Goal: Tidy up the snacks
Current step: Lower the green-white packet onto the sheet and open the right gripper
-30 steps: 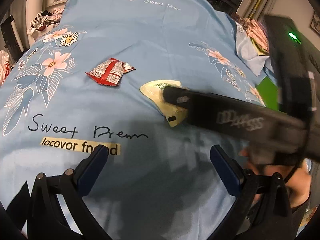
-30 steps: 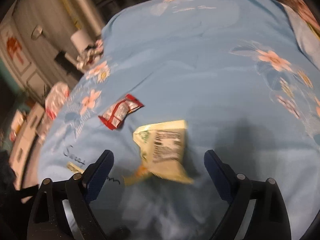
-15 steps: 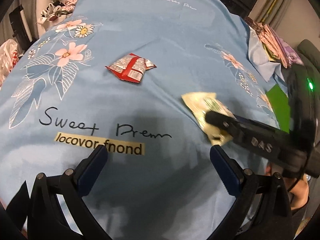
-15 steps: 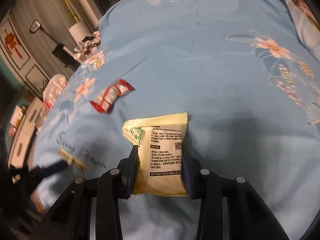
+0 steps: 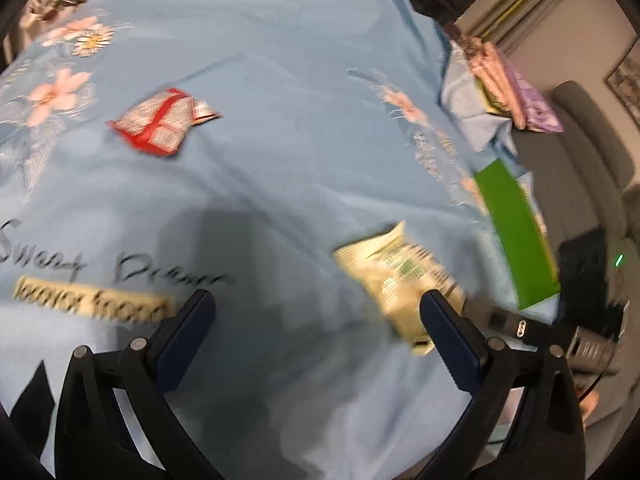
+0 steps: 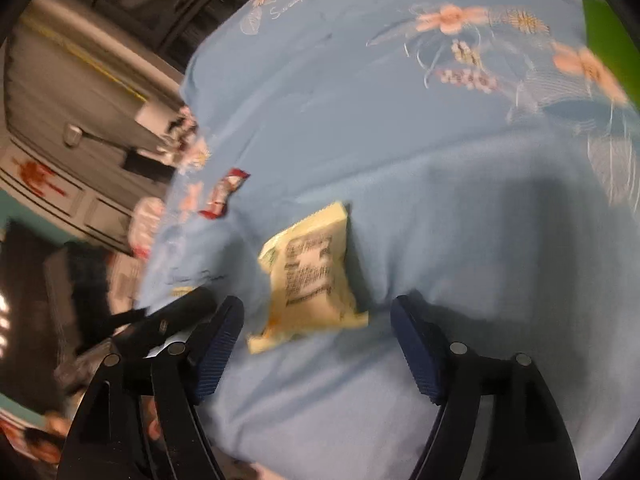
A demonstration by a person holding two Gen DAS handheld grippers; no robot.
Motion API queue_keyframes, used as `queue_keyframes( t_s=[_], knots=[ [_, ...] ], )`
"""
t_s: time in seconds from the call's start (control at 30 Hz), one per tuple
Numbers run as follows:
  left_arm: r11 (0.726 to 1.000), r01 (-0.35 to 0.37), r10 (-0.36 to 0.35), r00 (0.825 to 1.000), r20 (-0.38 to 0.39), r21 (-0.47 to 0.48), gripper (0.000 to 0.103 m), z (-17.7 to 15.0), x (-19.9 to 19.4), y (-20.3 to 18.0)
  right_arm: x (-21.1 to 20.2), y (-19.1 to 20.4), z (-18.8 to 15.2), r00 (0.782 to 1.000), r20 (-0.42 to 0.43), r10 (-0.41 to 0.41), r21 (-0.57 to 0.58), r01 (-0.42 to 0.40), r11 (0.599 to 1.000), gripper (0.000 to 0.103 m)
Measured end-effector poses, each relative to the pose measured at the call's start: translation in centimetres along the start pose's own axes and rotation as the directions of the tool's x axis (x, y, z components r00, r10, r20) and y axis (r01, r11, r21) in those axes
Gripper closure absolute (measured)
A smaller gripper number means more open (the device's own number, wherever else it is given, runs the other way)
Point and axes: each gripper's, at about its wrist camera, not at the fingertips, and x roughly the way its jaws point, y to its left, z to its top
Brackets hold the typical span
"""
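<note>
My right hand-held gripper (image 6: 316, 344) is spread wide, empty; the yellow snack packet (image 6: 310, 276) lies on the bed (image 6: 440, 208) mid-frame. My left hand-held gripper (image 5: 316, 332) gapes empty; the red packet (image 5: 162, 122) sits upper left.

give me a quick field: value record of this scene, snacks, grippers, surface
surface: light blue floral bedsheet with printed script text
yellow snack packet: lying on the sheet, ahead of and between the right fingers, not gripped
red snack packet: lying on the sheet, apart from the yellow one, nearer the pink flowers
left gripper: open, empty
right gripper: open, empty
green item: flat, at the sheet's right edge; what it is cannot be told
</note>
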Motion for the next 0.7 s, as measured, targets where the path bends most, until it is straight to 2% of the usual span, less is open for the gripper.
queue_keyframes(
  t_s=[0.1, 0.2, 0.27, 0.3, 0.37, 0.47, 0.63, 0.7],
  knots=[
    [0.998, 0.055, -0.054, 0.998, -0.031, 0.042, 0.001, 0.8, 1.1, -0.7, -0.1, -0.3, -0.9, 0.999, 0.010, 0.038, -0.009, -0.038, 0.999, 0.027],
    [0.993, 0.105, -0.106, 0.994, -0.039, -0.046, 0.001, 1.3, 2.4, -0.6, 0.1, 0.1, -1.0, 0.999, 0.013, 0.034, -0.034, -0.034, 0.999, 0.027],
    [0.976, 0.194, -0.198, 0.979, -0.036, -0.103, 0.001, 1.8, 3.1, -0.8, 0.3, 0.4, -1.0, 0.999, 0.017, 0.031, -0.034, -0.030, 0.999, 0.027],
    [0.956, 0.258, -0.267, 0.963, -0.048, -0.139, 0.001, 2.1, 3.7, -0.9, 0.3, 0.5, -1.1, 0.999, 0.020, 0.031, -0.036, -0.031, 0.999, 0.027],
    [0.933, 0.313, -0.330, 0.942, -0.070, -0.180, 0.001, 2.1, 4.9, -1.3, 0.2, 0.4, -1.2, 0.999, 0.024, 0.037, -0.033, -0.036, 0.999, 0.027],
    [0.952, 0.265, -0.279, 0.957, -0.076, -0.153, 0.001, 2.1, 5.1, -2.6, 0.2, -0.1, -1.2, 0.998, 0.035, 0.056, -0.010, -0.056, 0.998, 0.027],
    [0.944, 0.273, -0.289, 0.955, -0.065, -0.183, 0.003, 2.3, 5.4, -2.7, 0.4, 0.1, -1.2, 0.999, 0.041, 0.024, -0.026, -0.023, 0.999, 0.035],
    [0.948, 0.265, -0.280, 0.958, -0.067, -0.178, 0.009, 2.2, 5.2, -2.2, 0.5, 0.1, -1.2, 0.999, 0.043, 0.017, -0.030, -0.016, 0.999, 0.036]
  ],
)
